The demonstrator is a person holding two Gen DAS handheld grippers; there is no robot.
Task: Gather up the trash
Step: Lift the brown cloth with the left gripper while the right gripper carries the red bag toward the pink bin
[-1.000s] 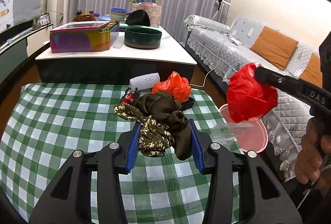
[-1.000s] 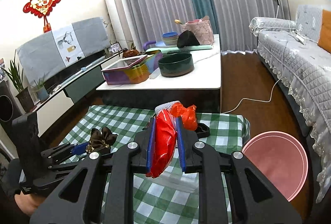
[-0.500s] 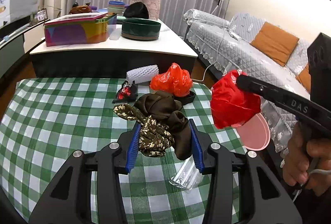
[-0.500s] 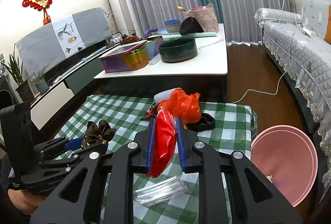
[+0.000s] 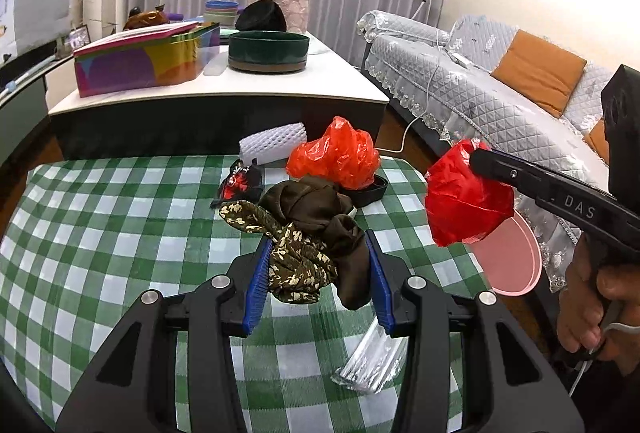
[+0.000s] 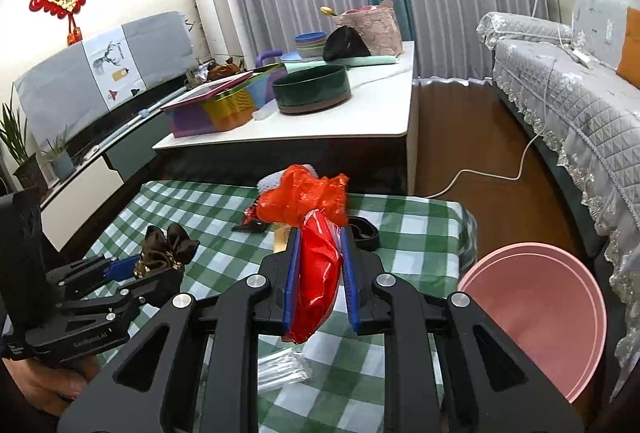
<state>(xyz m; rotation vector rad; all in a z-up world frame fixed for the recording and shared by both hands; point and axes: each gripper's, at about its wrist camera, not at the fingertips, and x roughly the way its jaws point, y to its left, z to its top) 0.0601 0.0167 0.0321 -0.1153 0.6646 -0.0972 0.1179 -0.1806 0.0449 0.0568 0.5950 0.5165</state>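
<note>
My left gripper (image 5: 316,273) is shut on a bundle of brown patterned cloth (image 5: 308,229) held above the green checked table (image 5: 100,233); it also shows in the right wrist view (image 6: 164,249). My right gripper (image 6: 320,273) is shut on a red plastic bag (image 6: 316,281), seen from the left wrist view (image 5: 464,205) near the table's right edge. A pink bin (image 6: 536,321) stands on the floor to the right of the table. An orange-red bag (image 5: 336,153), a black ring (image 5: 372,189), a small red-black wrapper (image 5: 240,183) and a clear plastic wrapper (image 5: 372,361) lie on the table.
A white foam sleeve (image 5: 272,145) lies at the table's far edge. Behind it stands a white coffee table (image 5: 224,85) with a colourful box and a green bowl. A grey sofa (image 5: 480,89) is at the right, with a white cable on the floor (image 6: 480,173).
Both grippers have drawn back toward the near side of the table and lower. The clear plastic wrapper now lies on the table under the left gripper. The pink bin appears closer in the right view.
</note>
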